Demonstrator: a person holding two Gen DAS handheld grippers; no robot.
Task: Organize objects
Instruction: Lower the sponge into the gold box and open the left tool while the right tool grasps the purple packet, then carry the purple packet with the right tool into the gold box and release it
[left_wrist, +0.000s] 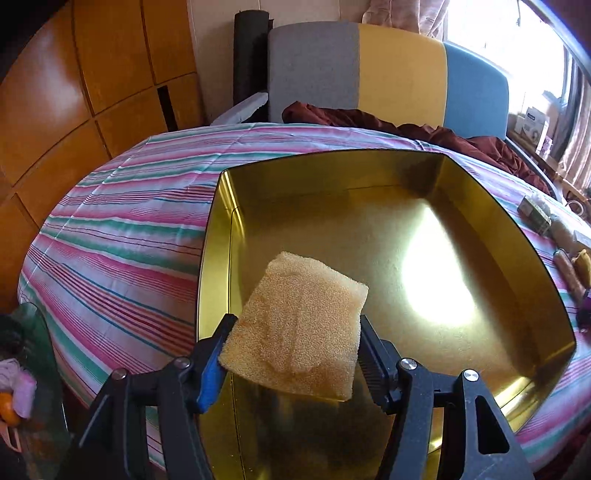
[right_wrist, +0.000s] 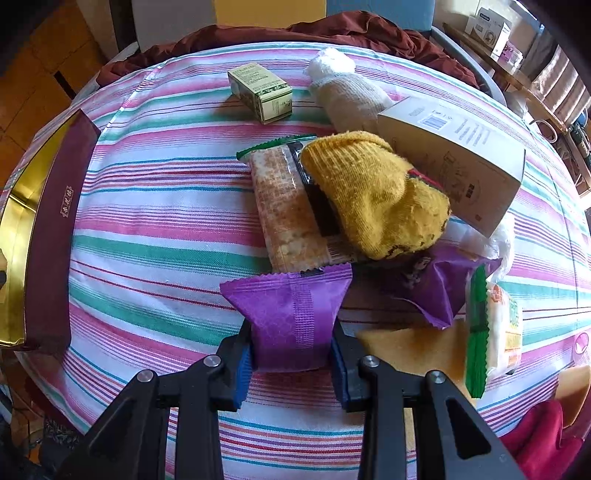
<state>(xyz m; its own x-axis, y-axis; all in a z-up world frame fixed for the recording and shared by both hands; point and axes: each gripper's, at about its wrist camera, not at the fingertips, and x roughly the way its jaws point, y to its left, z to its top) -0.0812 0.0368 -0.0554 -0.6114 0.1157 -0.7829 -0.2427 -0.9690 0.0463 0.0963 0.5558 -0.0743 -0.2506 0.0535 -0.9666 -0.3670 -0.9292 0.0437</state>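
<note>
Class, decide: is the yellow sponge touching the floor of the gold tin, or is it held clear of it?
Cannot tell. In the left wrist view the left gripper clamps the yellow sponge over the gold tin, but no gap or contact shows plainly.

Gold tin (left_wrist: 480, 206) interior bare; yellow sock (right_wrist: 373, 195) pile crowds right (striped cloth (right_wrist: 155, 206) between free).

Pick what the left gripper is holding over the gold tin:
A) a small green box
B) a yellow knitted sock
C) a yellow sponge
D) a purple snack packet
C: in the left wrist view the left gripper clamps a porous yellow sponge above the gold tin.
</note>
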